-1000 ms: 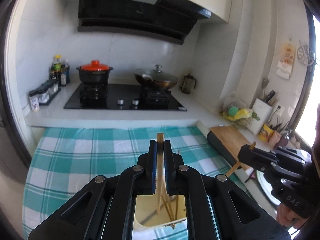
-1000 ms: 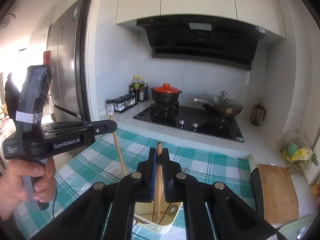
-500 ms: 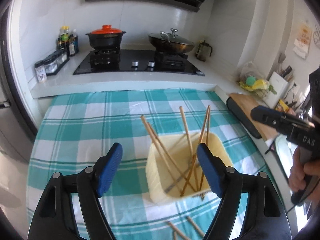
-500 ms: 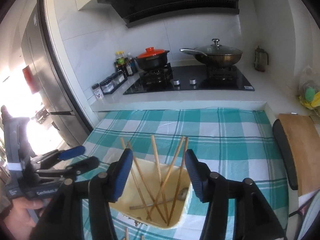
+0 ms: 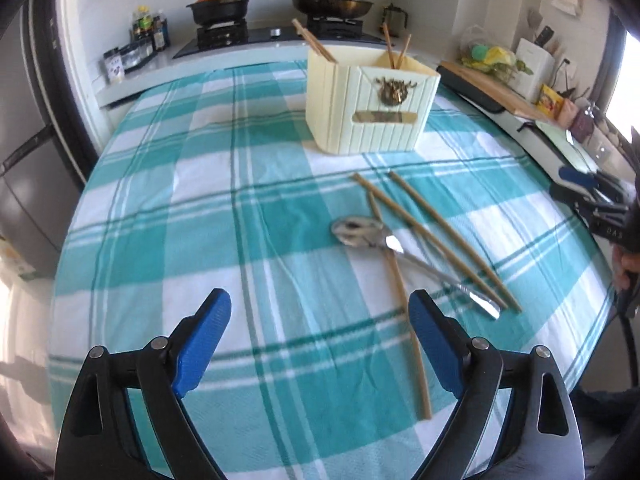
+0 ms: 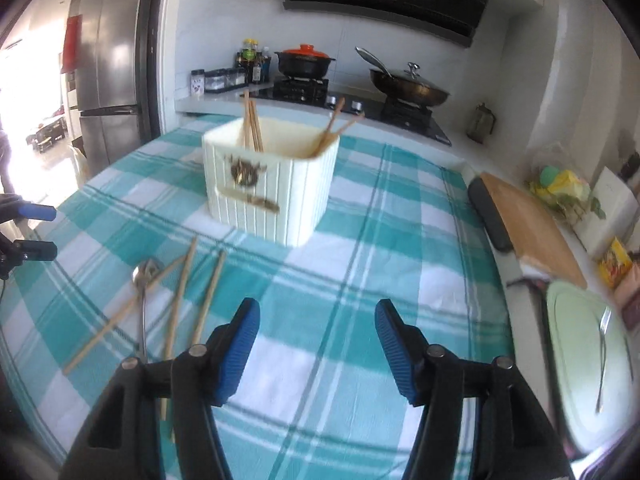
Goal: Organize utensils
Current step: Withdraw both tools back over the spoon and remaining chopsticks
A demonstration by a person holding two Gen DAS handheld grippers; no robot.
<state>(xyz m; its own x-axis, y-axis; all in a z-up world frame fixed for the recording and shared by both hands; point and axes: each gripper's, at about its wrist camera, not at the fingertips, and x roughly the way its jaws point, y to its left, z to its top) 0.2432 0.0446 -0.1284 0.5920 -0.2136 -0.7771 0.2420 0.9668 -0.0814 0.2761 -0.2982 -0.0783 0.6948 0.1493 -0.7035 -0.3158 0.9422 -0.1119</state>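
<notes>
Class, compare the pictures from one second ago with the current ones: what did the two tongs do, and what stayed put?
Both tongs were shut on a chopstick each above the cream holder; they let go into it, opened and drew back. Now the left tongs and right tongs are open and empty above the checked cloth. The holder stays put; three chopsticks and a spoon lie loose.

Chopsticks in holder (image 5: 394,54): lower lengths hidden behind the cream holder (image 5: 372,108) wall.
Holder emblem (image 6: 244,172): blurred, design unreadable.
Right gripper (image 5: 588,196): cut off by the left-wrist view's right edge.
Loose chopsticks (image 6: 176,308): near ends hidden behind the right gripper's fingers (image 6: 236,354).
Fork on plate (image 6: 602,364): blurred.
</notes>
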